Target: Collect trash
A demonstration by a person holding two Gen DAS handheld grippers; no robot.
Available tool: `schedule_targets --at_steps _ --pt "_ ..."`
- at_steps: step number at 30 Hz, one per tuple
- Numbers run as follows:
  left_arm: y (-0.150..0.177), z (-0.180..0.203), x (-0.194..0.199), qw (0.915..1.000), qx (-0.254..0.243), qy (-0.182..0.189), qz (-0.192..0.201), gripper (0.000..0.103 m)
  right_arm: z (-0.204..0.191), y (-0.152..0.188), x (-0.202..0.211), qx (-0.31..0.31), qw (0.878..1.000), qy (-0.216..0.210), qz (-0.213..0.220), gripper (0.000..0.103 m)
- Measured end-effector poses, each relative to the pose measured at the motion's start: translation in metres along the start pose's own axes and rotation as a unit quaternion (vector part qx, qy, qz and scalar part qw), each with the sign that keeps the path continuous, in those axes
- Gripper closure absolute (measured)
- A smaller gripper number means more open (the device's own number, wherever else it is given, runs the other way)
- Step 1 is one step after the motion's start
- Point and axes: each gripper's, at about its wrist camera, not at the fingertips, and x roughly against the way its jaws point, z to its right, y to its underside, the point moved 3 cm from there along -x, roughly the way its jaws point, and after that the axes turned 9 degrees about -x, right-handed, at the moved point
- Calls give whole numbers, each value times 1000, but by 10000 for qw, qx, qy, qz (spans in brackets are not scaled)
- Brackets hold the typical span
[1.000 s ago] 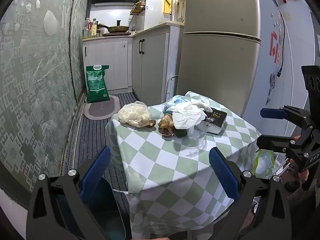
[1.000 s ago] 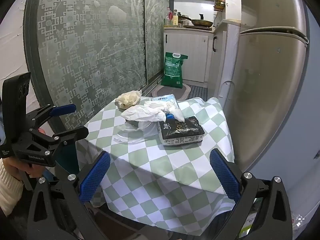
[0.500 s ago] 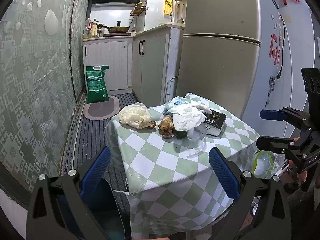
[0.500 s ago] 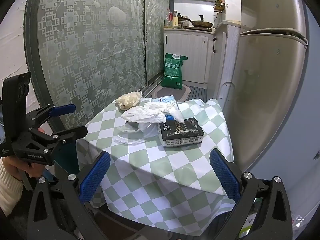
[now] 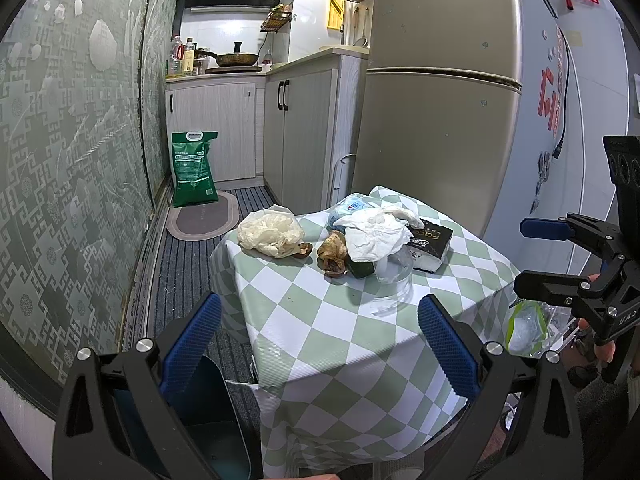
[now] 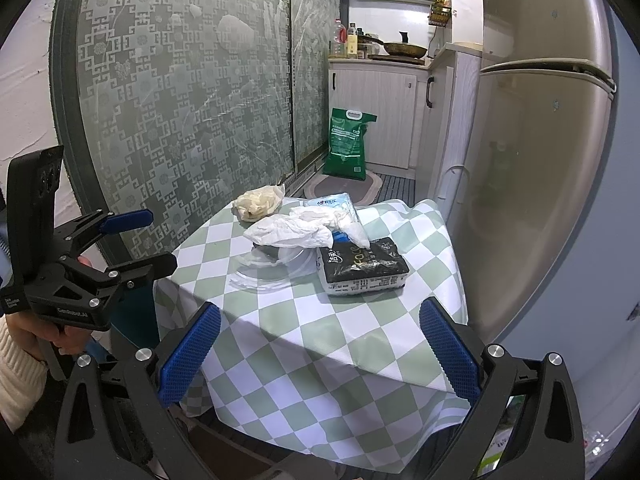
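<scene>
- Left tongs (image 5: 318,338) are held wide apart, empty, short of the near edge of the table (image 5: 344,320); a dark bin (image 5: 208,432) is seen below them, beside the table.
- Right tongs (image 6: 318,344) are likewise spread and empty, off the table's near corner.
- A clear plastic lid or dish (image 6: 272,266) is noted nearest on the table, flat on the checked cloth.
- A black tissue pack (image 6: 362,266) lies just beside it, toward the fridge (image 5: 436,92).
- Crumpled white tissue (image 5: 374,234) is draped over a dark green item (image 5: 360,269) mid-table; brown peel scraps (image 5: 332,254) are touching alongside.
- A crumpled cream plastic bag (image 5: 270,232) sits at the table's far corner, a blue-white packet (image 6: 332,204) at the far edge.
- Beyond the table, a green sack (image 5: 194,168) stands on the floor against the cabinets.
</scene>
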Motion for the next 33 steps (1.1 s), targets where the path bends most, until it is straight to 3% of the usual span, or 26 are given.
schedule_targets --at_steps 33 --pt "0 -2 2 10000 3 -17 9 3 -1 1 -1 36 10000 -21 9 3"
